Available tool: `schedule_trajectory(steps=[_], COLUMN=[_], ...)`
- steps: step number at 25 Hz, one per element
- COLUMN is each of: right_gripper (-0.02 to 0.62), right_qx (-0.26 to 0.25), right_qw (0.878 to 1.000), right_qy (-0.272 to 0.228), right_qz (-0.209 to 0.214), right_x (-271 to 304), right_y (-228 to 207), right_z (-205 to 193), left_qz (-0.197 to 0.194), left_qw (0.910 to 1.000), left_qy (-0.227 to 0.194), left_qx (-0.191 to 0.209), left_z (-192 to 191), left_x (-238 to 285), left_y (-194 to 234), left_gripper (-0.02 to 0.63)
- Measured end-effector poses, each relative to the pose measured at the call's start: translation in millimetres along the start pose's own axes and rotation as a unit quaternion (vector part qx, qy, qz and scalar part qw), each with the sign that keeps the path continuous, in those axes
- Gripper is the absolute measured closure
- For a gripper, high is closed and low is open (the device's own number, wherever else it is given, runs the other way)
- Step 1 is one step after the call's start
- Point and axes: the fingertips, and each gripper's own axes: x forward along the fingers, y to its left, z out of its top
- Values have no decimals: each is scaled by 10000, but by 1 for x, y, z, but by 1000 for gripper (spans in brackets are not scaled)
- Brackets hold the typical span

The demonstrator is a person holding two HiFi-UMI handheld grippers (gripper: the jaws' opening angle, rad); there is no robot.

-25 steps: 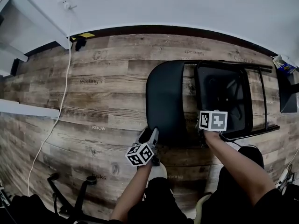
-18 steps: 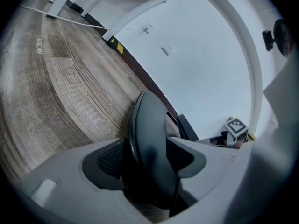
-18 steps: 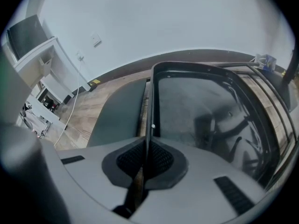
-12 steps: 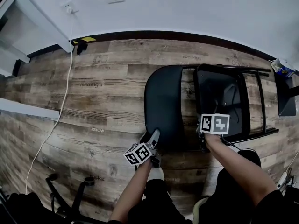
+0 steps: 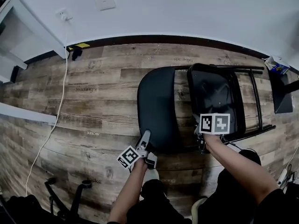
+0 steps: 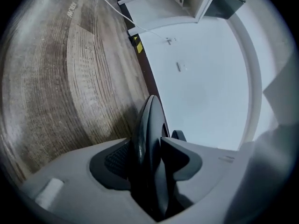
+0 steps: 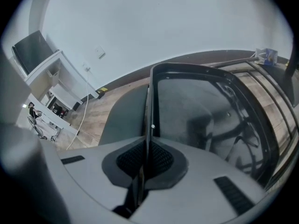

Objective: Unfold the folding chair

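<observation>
From the head view, the folding chair lies on the wooden floor close to the wall, apparently not yet opened. Its backrest is on the left, its seat on the right, and the frame tubes lie beyond the seat. The left tongs meet the near end of the backrest, and the right tongs are at the near edge of the seat.

In the left gripper view, the tongs have just been closing, and the backrest's rounded edge fills the gap, pinched between both pads. The panel is thick and curved. A deeper bite would probably resist twisting better once the chair starts to rise.

In the right gripper view, the tongs are pressed together on the seat's thin rim, which runs straight out from the pads. That rim gives little to hold, so it looks best to pull along the pads' faces rather than across them. The seat and backrest should then swing apart slowly, both hands rising together, with the frame's feet kept on the floor as a pivot.
</observation>
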Motion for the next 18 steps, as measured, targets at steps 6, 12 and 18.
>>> schedule_trajectory(steps=[6,12,18], right_gripper=[594,594,592], right_qx=[111,197,239], right_qw=[9998,9995,9982], right_qy=[-120,-96,-231], right_qz=[124,218,491], right_x=[-15,-23,-41], right_y=[-1,-1,14], right_z=[9,13,44], left_qz=[-613,-771,-695], left_qw=[9948,9901,9926], left_qy=[-72,62,197], left_qx=[-809,-1169,-976], left_z=[-1,-1,28], left_x=[5,4,5], left_y=[0,-4,-48], left_gripper=[375,459,462])
